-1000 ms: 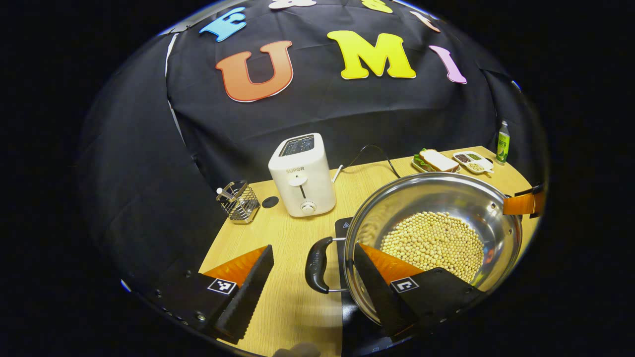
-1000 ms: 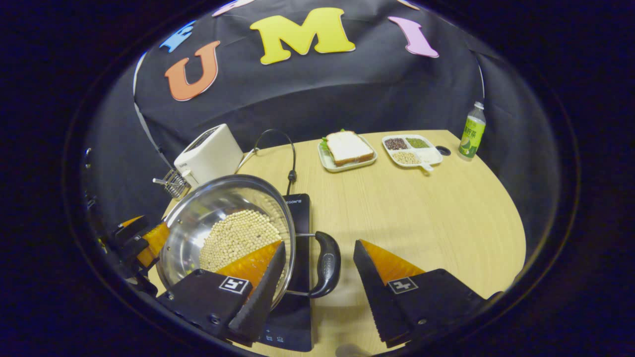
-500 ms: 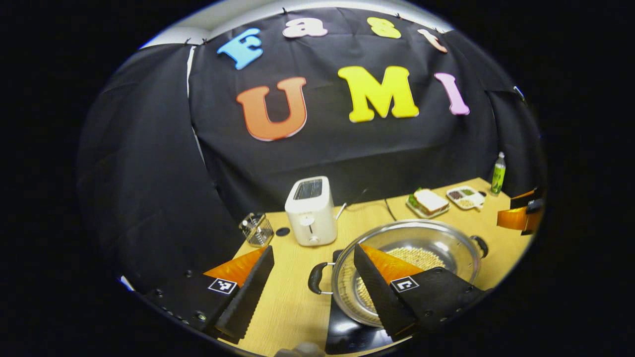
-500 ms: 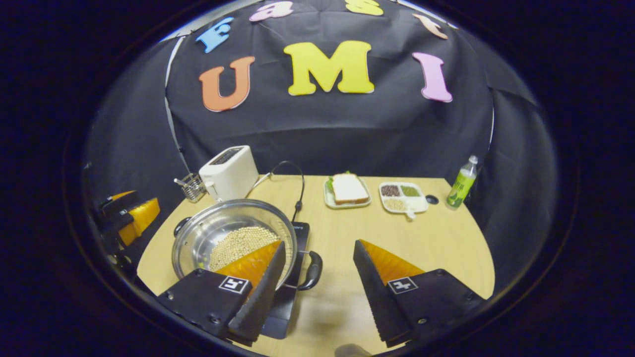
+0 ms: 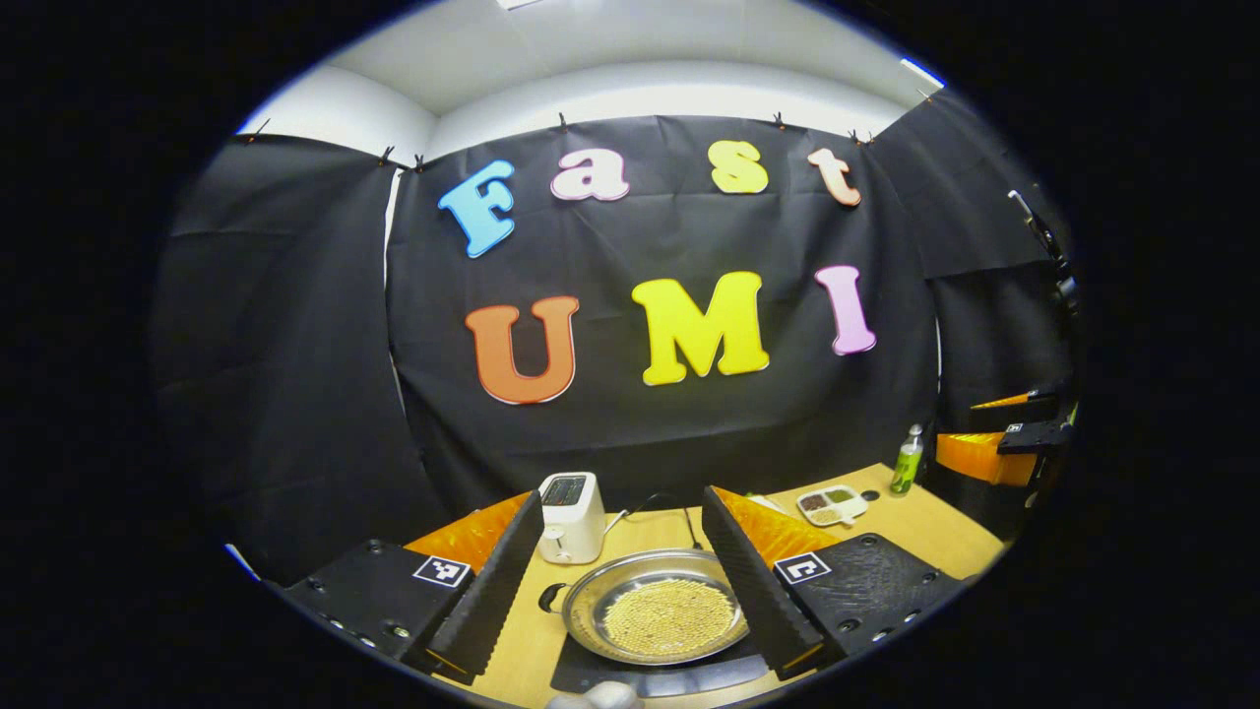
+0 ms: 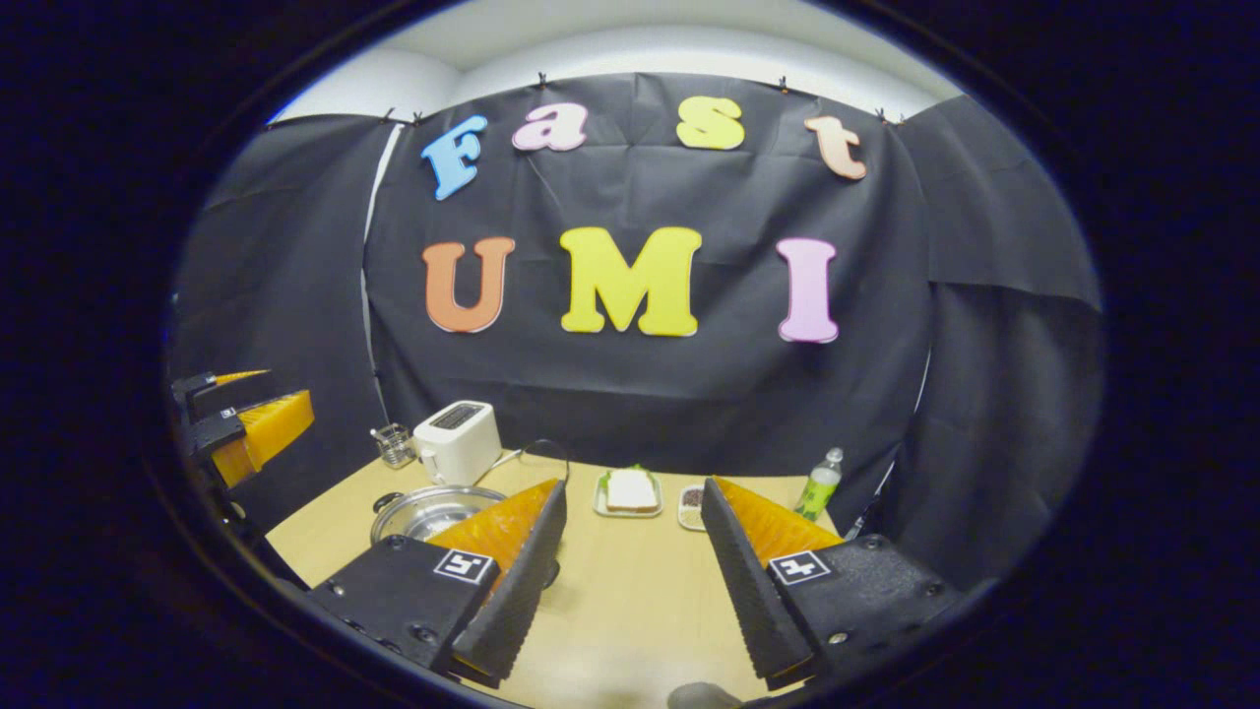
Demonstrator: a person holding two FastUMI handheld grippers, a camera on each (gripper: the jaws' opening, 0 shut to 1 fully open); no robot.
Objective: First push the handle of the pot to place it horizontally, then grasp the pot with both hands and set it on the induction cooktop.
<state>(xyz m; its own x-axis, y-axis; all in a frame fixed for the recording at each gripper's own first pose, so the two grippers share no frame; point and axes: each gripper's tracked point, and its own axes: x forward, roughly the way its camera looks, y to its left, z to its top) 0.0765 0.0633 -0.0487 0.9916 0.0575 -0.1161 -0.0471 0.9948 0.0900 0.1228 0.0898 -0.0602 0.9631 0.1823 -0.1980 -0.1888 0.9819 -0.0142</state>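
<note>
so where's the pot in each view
Left gripper view: the pot sits low in the middle, on the cooktop, between that gripper's two fingers.
Right gripper view: the pot is lower left, partly behind that gripper's left finger.
Shared landmark: the toaster, standing just behind the pot in both.

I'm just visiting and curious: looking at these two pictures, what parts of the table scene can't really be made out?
- Pot, left gripper view: its right-hand side and handle sit behind one finger of the left gripper.
- Induction cooktop, same view: its front is cut off by the picture's edge.
- Pot, right gripper view: mostly behind one finger of the right gripper.
- Divided tray: too small to tell what it holds.
</note>
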